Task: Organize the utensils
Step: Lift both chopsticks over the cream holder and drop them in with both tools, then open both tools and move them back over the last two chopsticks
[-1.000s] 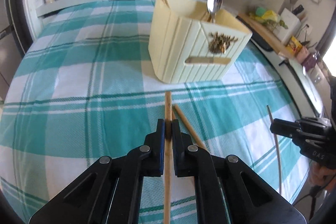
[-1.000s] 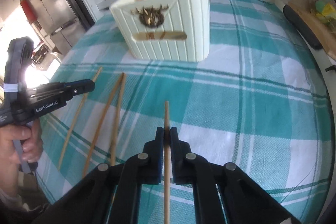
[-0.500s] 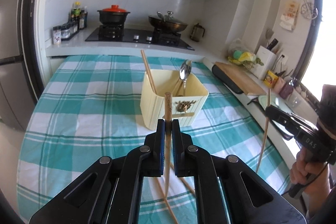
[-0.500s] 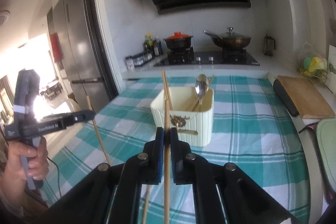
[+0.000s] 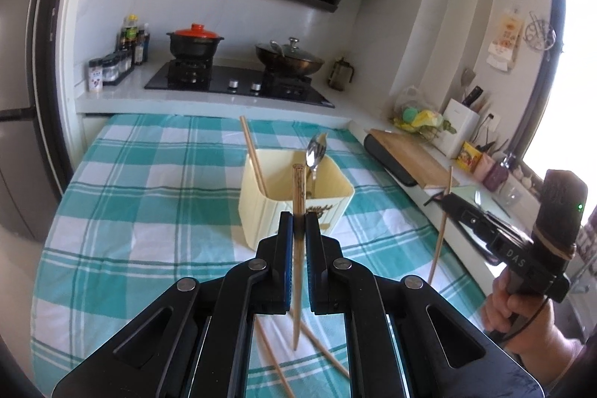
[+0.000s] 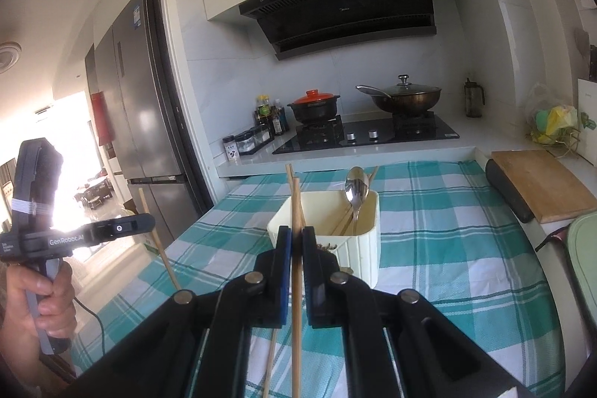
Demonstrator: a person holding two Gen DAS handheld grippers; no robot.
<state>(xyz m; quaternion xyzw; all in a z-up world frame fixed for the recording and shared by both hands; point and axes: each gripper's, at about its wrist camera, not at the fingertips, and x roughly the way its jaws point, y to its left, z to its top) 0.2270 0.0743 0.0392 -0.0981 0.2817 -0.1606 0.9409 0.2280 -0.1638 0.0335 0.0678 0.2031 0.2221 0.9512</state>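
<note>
A cream utensil holder (image 5: 261, 207) (image 6: 363, 248) stands mid-table with a metal spoon (image 5: 316, 152) (image 6: 356, 189) and a chopstick (image 5: 253, 155) in it. My left gripper (image 5: 298, 222) is shut on a wooden chopstick (image 5: 297, 189), held upright above the table in front of the holder. My right gripper (image 6: 296, 239) is shut on another wooden chopstick (image 6: 296, 286), also upright and lifted. Each gripper shows in the other's view, the right one (image 5: 446, 200) and the left one (image 6: 149, 221). Two loose chopsticks (image 5: 324, 349) lie on the cloth below.
The table has a teal and white checked cloth (image 5: 149, 211). Behind it is a stove with a red-lidded pot (image 5: 194, 41) and a wok (image 5: 289, 56). A cutting board (image 5: 410, 155) lies on the right counter. A fridge (image 6: 149, 118) stands at the left.
Both grippers have risen from the cloth with their chopsticks and tilted them upright. The holder now sits lower and farther in both views.
</note>
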